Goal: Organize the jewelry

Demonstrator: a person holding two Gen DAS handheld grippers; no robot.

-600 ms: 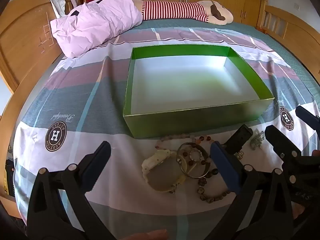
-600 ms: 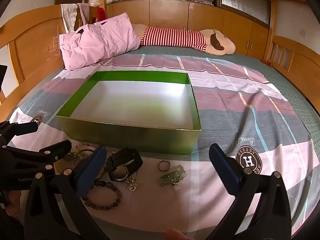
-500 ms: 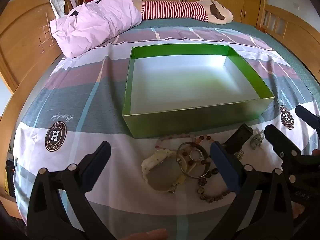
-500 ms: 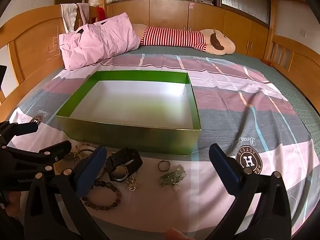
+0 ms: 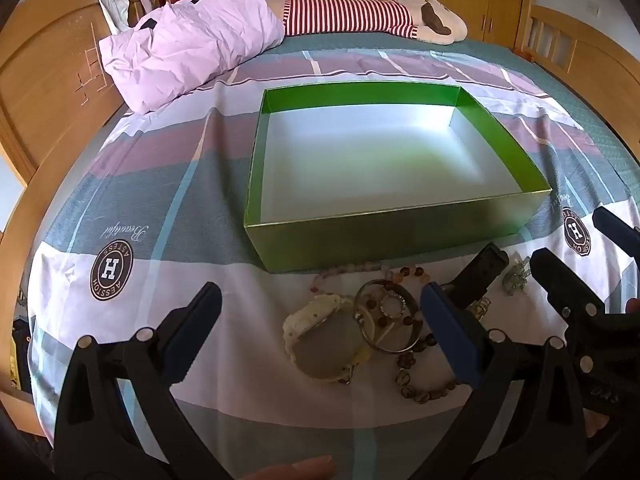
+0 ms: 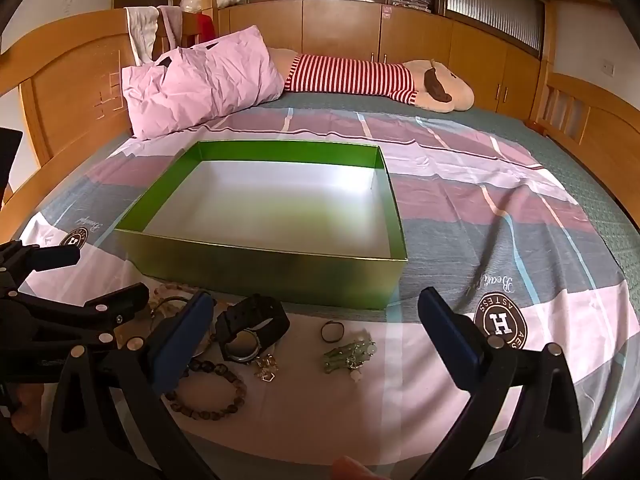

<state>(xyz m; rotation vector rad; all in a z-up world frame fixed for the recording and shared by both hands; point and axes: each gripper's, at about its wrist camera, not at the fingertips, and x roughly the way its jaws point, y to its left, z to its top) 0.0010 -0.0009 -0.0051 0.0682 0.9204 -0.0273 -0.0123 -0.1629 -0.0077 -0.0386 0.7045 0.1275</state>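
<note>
Both hand-held grippers, left (image 5: pixel 320 332) and right (image 6: pixel 312 332), hover with fingers apart, holding nothing. Jewelry (image 5: pixel 384 316) lies tangled on the bed at the box's (image 5: pixel 360 240) six o'clock. Lifting one piece may drag others along.

Glossy green card box (image 5: pixel 400 236), shiny metal bangle (image 5: pixel 394 346), matt black plastic watch (image 6: pixel 252 326), wrinkled cloth sheet (image 6: pixel 460 216)

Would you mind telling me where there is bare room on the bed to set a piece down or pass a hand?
The green box has nothing inside it. Bare sheet lies right of the green charm, toward the H logo, and left of the cream watch. It is crowded in front of the box, where the black watch, bead bracelet and bangle cluster.
</note>
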